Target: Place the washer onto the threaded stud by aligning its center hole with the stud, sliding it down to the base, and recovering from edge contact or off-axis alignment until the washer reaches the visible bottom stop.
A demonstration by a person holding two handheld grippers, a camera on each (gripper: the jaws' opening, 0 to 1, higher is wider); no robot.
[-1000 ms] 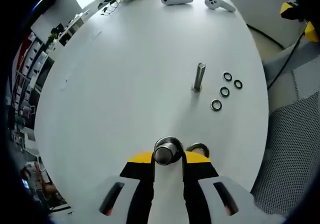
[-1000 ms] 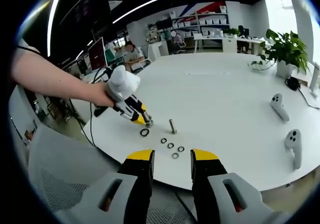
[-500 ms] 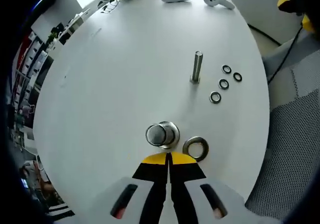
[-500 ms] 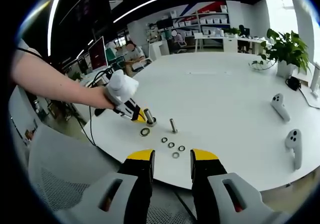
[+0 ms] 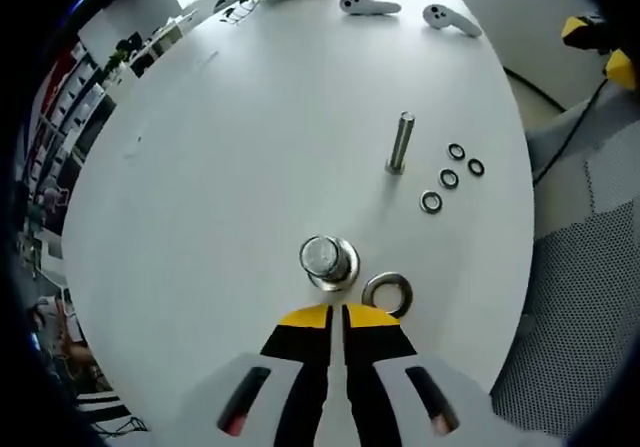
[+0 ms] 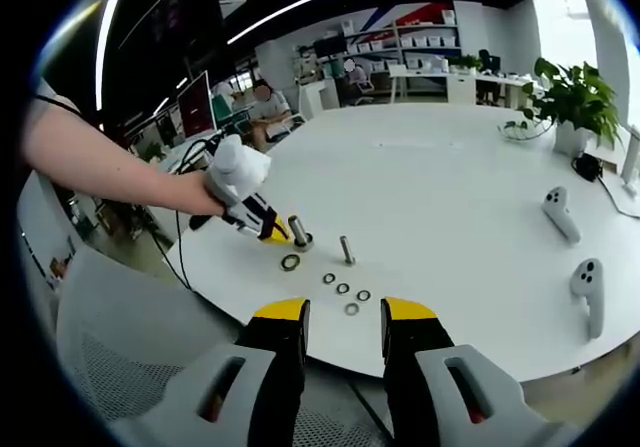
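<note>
A short threaded stud (image 5: 325, 260) with a wide round base stands upright on the white table (image 5: 230, 147). A large steel washer (image 5: 387, 293) lies flat just to its right. My left gripper (image 5: 336, 314) sits a little behind the stud, yellow tips pressed together, holding nothing. A taller thin stud (image 5: 400, 143) stands farther off, with several small washers (image 5: 449, 178) beside it. In the right gripper view, a hand holds the left gripper (image 6: 275, 233) next to the short stud (image 6: 299, 233) and large washer (image 6: 290, 262). My right gripper (image 6: 343, 317) hangs open off the table's near edge.
Two white controllers (image 5: 367, 5) lie at the table's far side, beside a potted plant (image 6: 575, 97). A mesh chair (image 5: 590, 297) stands by the table's edge. Desks, shelves and seated people fill the room beyond.
My left gripper let go of the short stud, drew back from it and closed its jaws. The stud now stands free beside the large washer. The right gripper has stayed put.
</note>
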